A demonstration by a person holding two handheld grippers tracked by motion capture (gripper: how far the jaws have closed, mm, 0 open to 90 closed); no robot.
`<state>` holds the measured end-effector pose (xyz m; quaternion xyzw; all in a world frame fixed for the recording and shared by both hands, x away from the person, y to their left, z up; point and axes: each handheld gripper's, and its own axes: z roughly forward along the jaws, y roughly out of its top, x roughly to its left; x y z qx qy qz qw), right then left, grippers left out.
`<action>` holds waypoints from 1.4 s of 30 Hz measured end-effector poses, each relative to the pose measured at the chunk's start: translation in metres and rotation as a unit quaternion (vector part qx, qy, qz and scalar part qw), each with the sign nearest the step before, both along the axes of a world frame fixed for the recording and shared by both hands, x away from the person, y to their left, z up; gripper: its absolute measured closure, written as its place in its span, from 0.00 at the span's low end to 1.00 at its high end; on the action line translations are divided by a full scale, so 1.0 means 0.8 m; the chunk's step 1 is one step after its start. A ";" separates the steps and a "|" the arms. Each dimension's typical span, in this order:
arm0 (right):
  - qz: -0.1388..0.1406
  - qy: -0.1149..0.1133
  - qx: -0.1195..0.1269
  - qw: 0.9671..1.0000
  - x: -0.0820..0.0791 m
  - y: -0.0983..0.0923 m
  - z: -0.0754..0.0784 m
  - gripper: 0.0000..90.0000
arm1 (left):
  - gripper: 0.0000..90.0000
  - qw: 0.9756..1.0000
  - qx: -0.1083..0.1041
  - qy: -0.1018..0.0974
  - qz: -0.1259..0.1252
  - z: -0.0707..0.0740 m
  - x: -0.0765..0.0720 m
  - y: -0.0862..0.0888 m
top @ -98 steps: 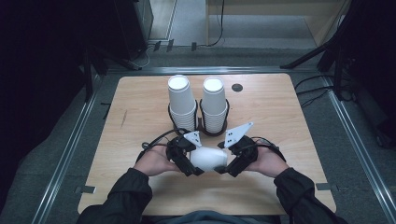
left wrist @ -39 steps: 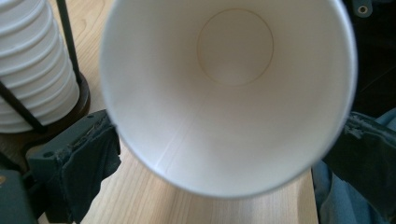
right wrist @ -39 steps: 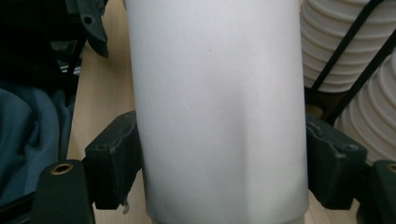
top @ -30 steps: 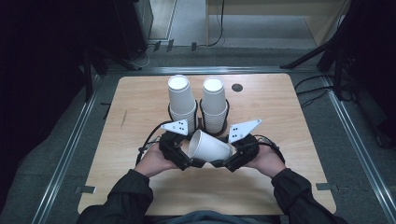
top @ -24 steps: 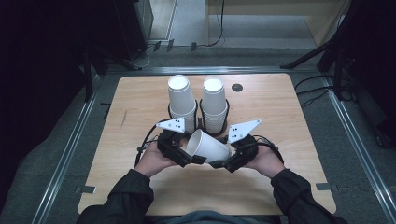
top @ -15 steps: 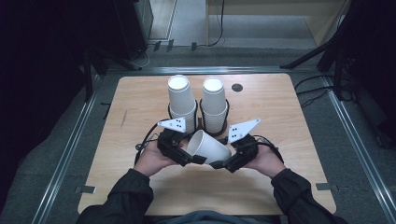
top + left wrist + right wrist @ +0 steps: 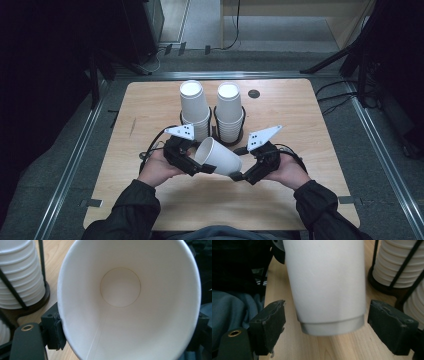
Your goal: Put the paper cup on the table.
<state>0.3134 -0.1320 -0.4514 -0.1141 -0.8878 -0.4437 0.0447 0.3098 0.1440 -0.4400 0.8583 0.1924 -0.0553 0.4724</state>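
Note:
A white paper cup [image 7: 220, 156] lies tilted above the table between my two grippers, with its mouth to the left. My left gripper [image 7: 202, 167] has closed on the cup's rim. In the left gripper view its pads [image 7: 56, 330] press on both sides of the open mouth of the cup [image 7: 120, 287]. My right gripper [image 7: 240, 175] is at the cup's base. Its jaws have just been opening. In the right gripper view the cup's base [image 7: 332, 326] sits between the pads [image 7: 270, 326], with a gap on each side.
Two stacks of white cups [image 7: 195, 107] [image 7: 230, 112] stand in black wire holders just behind the hands, mid-table. A small dark hole [image 7: 254, 93] lies at the back right. The wooden table [image 7: 310, 200] ends in metal rails on both sides.
Since about three seconds ago the cup has gone from lying level between the grippers to tilted, with its mouth raised at the left. Over the last second both hands have barely moved.

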 end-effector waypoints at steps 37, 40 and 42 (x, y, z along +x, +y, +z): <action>-0.031 -0.009 -0.079 0.996 -0.001 -0.012 -0.022 0.17 | 0.18 0.985 0.167 -0.040 -0.030 -0.021 0.008 -0.039; -0.027 -0.006 -0.085 0.996 -0.003 -0.010 -0.027 0.17 | 0.18 0.984 0.169 -0.041 -0.037 -0.021 0.008 -0.045; -0.022 -0.007 -0.090 0.996 -0.004 -0.007 -0.033 0.16 | 0.18 0.984 0.166 -0.039 -0.043 -0.021 0.009 -0.050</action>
